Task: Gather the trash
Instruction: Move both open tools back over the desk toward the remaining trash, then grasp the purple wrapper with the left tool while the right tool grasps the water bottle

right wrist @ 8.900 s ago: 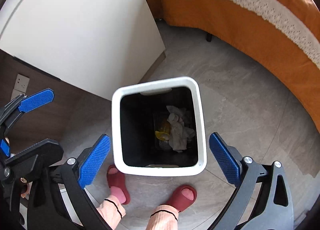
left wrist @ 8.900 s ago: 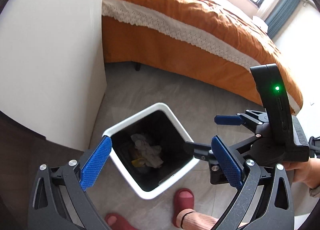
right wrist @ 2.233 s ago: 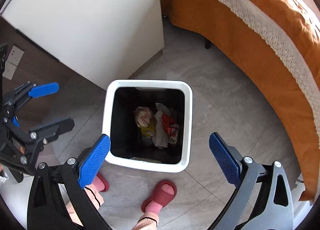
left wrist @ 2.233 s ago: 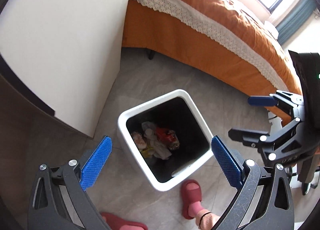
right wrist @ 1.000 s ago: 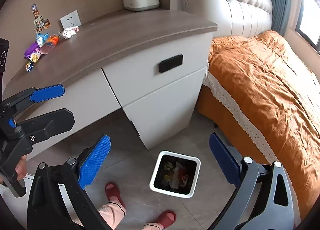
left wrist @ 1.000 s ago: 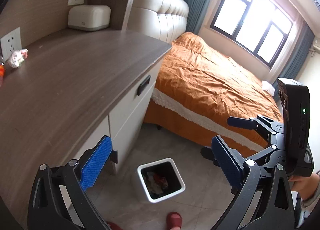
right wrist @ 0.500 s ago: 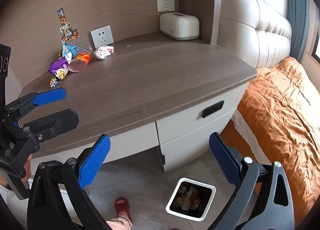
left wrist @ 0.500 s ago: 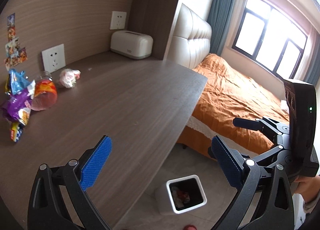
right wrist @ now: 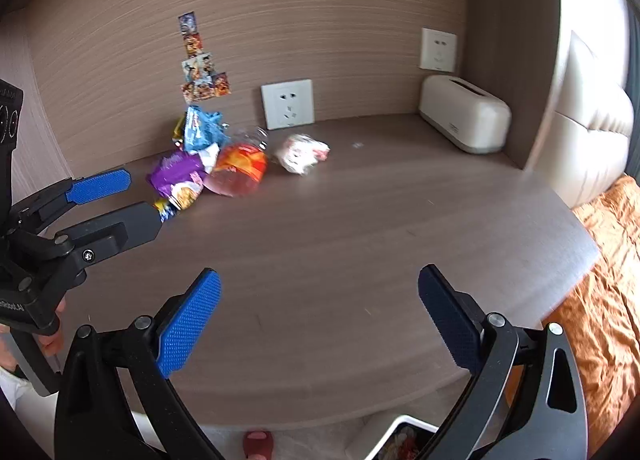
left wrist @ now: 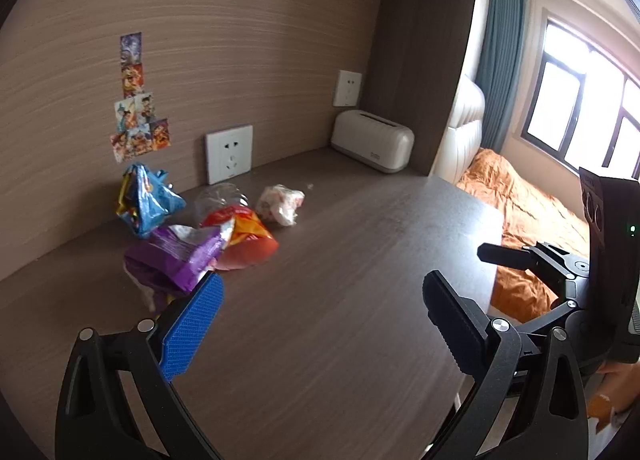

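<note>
Held the left gripper (left wrist: 322, 288) wide open above the wooden desk (left wrist: 340, 360), with nothing between its blue pads. Held the right gripper (right wrist: 320, 278) wide open too, also empty, just to the right of the left one.

Found the trash on the desk, ahead of both grippers and off to the left, close to the back wall. Saw a purple snack bag (left wrist: 176, 256) nearest to the left gripper's left finger, crumpled and lying flat. Just behind it, spotted a plastic bottle (left wrist: 236, 236) with an orange label, down on its side. Ran lengthwise from the wall toward the grippers, clear end to the wall, wide reddish end facing the grippers. Left of the bottle, noticed a blue snack bag (left wrist: 146, 199) standing up on end. Right of the bottle, saw a crumpled white wrapper (left wrist: 280, 203), a little apart.

Caught one corner of the white trash bin (right wrist: 400, 438) on the floor, below the right gripper and past the desk edge.
</note>
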`<state>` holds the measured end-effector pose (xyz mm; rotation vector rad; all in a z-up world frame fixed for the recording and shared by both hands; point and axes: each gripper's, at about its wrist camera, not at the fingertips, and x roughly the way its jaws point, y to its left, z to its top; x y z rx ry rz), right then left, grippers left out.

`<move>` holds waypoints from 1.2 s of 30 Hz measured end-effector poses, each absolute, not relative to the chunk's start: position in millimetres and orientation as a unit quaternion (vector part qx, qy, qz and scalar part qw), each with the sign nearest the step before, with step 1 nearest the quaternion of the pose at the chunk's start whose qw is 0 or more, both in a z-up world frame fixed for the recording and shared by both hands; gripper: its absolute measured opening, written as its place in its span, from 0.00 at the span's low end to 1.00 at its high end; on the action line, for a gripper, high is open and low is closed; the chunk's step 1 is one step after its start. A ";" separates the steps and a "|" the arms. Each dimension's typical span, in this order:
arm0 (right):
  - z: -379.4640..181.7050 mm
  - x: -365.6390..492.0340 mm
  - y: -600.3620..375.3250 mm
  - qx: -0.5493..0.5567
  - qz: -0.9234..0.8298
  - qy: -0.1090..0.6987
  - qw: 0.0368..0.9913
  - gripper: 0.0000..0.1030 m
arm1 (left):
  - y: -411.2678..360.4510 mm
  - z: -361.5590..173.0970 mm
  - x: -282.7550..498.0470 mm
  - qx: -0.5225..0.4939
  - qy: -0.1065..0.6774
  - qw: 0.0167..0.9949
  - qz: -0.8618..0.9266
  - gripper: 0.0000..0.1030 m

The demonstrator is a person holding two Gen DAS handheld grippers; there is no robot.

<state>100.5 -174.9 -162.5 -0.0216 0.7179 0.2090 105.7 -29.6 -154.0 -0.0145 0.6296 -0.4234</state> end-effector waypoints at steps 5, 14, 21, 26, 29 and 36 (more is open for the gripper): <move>-158.6 133.8 -140.6 -0.010 0.114 0.344 0.932 0.96 | 6.6 -153.8 126.8 -0.018 0.307 0.935 -0.180 0.95; -160.4 193.5 -103.6 -0.015 0.093 0.339 0.936 0.96 | 62.7 -172.4 174.2 -0.041 0.331 0.936 -0.111 0.95; -167.8 237.4 -84.3 -0.009 0.081 0.340 0.937 0.96 | 90.7 -194.6 210.2 -0.064 0.371 0.922 -0.088 0.95; -172.8 273.4 -76.0 -0.007 0.074 0.353 0.933 0.96 | 91.9 -209.8 230.3 -0.082 0.398 0.908 -0.107 0.95; -182.6 294.0 -70.5 -0.006 0.085 0.378 0.922 0.96 | 87.1 -216.2 234.2 -0.085 0.409 0.900 -0.125 0.95; -200.7 298.0 -47.2 -0.068 0.094 0.397 0.911 0.90 | 69.9 -229.1 229.8 -0.081 0.425 0.887 -0.164 0.94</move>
